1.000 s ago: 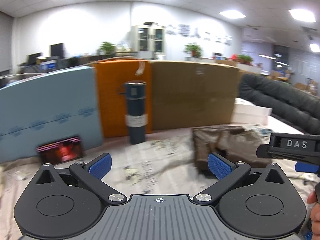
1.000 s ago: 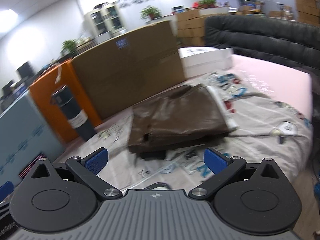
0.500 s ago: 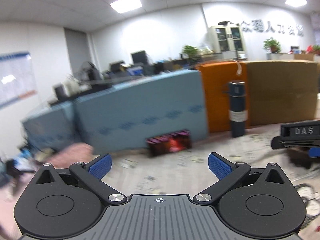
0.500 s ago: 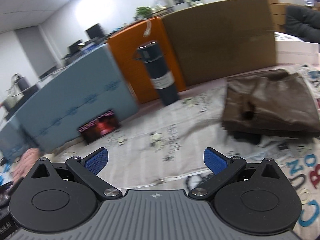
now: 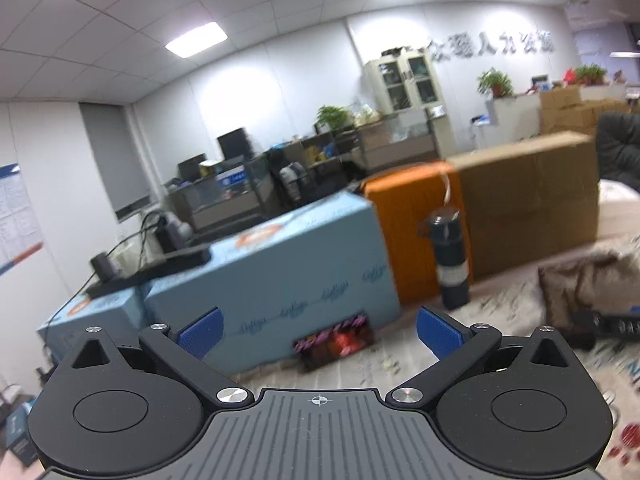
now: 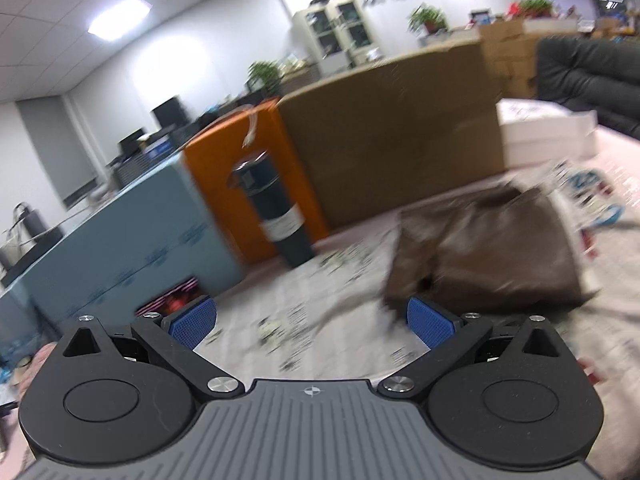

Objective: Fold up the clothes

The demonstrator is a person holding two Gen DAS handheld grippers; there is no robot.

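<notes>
- Brown folded garment (image 6: pixel 484 252) lay on the printed sheet (image 6: pixel 320 320), right of the dark flask (image 6: pixel 276 216).
- Right gripper (image 6: pixel 312 320) and left gripper (image 5: pixel 318 330) were spread wide, holding nothing.
- Behind the flask stood an orange box (image 6: pixel 236 184).

Bright ceiling panels (image 5: pixel 196 39) light both fisheye views evenly; edges bow and motion blur smears the right view.

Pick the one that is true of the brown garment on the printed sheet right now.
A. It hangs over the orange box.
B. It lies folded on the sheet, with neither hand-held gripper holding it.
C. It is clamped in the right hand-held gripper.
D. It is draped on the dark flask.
B: the brown garment lies folded on the printed sheet, and the right hand-held gripper and left hand-held gripper both stand open with nothing between their fingers.
</notes>
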